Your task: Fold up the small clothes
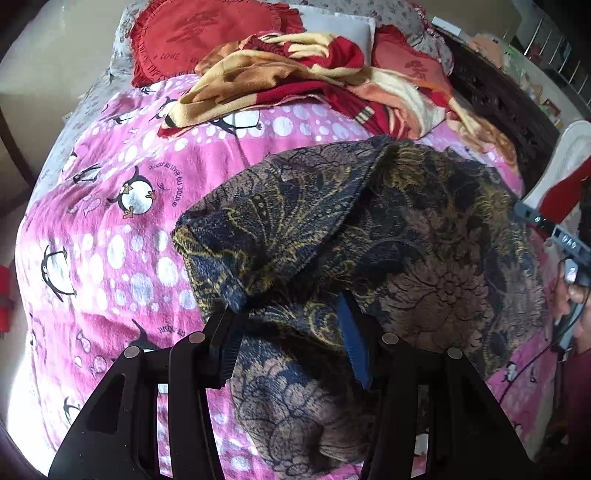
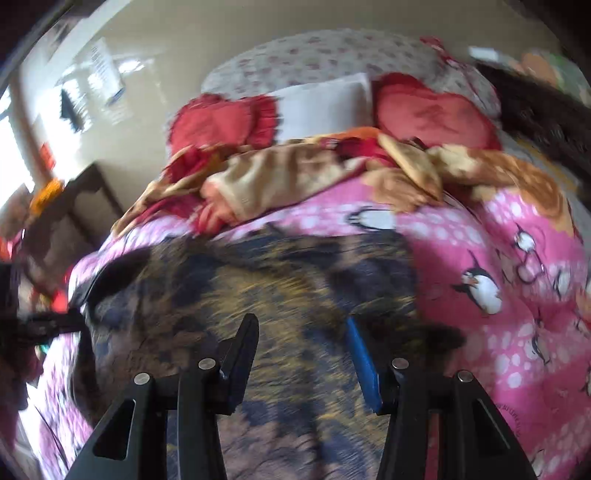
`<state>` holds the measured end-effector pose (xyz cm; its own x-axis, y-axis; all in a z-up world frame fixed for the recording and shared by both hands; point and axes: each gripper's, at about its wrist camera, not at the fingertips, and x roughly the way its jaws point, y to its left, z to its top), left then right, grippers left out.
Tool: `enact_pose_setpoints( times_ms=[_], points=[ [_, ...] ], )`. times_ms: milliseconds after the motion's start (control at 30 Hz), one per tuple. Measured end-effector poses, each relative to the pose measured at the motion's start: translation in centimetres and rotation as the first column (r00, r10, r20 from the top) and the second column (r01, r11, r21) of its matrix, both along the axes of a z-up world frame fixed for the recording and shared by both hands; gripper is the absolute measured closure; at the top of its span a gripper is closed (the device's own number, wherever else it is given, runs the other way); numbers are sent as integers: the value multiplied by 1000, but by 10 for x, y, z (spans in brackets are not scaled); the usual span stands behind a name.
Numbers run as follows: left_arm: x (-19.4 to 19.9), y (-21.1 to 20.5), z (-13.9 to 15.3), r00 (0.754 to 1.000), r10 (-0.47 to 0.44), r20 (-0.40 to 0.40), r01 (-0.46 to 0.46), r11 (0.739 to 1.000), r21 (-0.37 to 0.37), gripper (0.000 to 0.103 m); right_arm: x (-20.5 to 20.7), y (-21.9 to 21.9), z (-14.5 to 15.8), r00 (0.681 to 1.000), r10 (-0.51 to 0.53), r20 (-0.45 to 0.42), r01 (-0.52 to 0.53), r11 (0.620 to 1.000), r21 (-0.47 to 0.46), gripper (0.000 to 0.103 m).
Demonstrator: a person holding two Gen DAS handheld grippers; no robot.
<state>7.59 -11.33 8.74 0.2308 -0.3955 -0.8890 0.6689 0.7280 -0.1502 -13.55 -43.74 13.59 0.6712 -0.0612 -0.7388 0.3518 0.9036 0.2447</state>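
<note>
A dark floral-patterned garment (image 1: 424,236) lies spread on the pink penguin-print blanket (image 1: 110,229) covering the bed, with 1 flap folded over along a diagonal edge at its upper left. My left hand-held gripper (image 1: 291,325) hangs low over the near edge of the cloth, its 2 fingers partly apart, 1 black and 1 blue-padded; a fold of the fabric bunches against the black finger (image 1: 225,343), but I cannot tell whether the pads actually press on it. My right hand-held gripper (image 2: 303,347) hovers above the same garment (image 2: 258,288) with its jaws parted and nothing between them; that view is smeared by motion blur. Beyond the garment, a crumpled red, orange and cream blanket (image 1: 295,74) sits near the head of the bed, in front of 2 red frilled cushions (image 1: 207,33) and a white pillow (image 1: 336,22). At the right edge of the left view I see part of the other rig and a hand (image 1: 576,295).
</note>
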Motion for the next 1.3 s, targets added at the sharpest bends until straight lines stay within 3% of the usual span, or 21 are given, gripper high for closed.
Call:
enact_pose_setpoints(
  times_ms=[67, 133, 200, 333, 433, 500, 733, 900, 933, 1000, 1033, 1067, 1133, 1300],
  points=[
    [18, -10, -4, 1000, 12, -1, -12, 1000, 12, 55, 11, -22, -7, 1000, -24, 8, 24, 997, 70, 56],
    [45, -14, -1, 997, 76, -2, -76, 997, -9, 55, 32, -35, -16, 996, -77, -34, 77, 997, 4, 59],
    [70, -10, 7, 987, 153, -51, -157, 984, -84, 55, 48, -42, -23, 988, -136, -67, 133, 990, -54, 59],
    [92, 14, 28, 961, 268, -73, -276, 949, -150, 55, 40, -43, -18, 987, -153, -54, 152, 988, -19, 58],
    [69, 34, 36, 976, 203, -78, -214, 960, -179, 55, -1, -29, 1, 993, -112, -21, 112, 994, -7, 51],
    [41, 49, 34, 987, 146, -71, -157, 971, -182, 54, -32, -21, 6, 995, -102, 0, 102, 995, 19, 36],
    [-50, 88, -9, 980, 45, -195, -77, 985, -157, 52, -114, 0, -12, 996, -80, -42, 84, 989, 124, 36],
    [-74, 92, -40, 964, 37, -262, -82, 983, -163, 52, -135, 9, -30, 996, -78, -43, 86, 975, 206, 37],
    [-74, 89, -43, 965, 38, -260, -83, 983, -166, 52, -134, 11, -35, 997, -69, -44, 77, 973, 217, 41],
    [-76, 84, -48, 968, 40, -249, -86, 980, -179, 54, -132, 16, -41, 998, -47, -47, 56, 971, 231, 66],
    [-77, 79, -50, 968, 30, -249, -75, 982, -171, 74, -129, 18, -46, 997, -35, -65, 49, 972, 229, 74],
    [-78, 75, -51, 970, 19, -242, -57, 987, -150, 85, -127, 20, -48, 997, -23, -80, 40, 973, 226, 95],
    [-78, 70, -46, 975, 9, -223, -37, 991, -125, 93, -130, 18, -44, 997, -30, -66, 46, 969, 244, 98],
    [-90, 77, -13, 994, -49, -98, 39, 994, -103, 94, -146, 21, -1, 1000, -10, -18, 13, 985, 170, 100]
  ],
)
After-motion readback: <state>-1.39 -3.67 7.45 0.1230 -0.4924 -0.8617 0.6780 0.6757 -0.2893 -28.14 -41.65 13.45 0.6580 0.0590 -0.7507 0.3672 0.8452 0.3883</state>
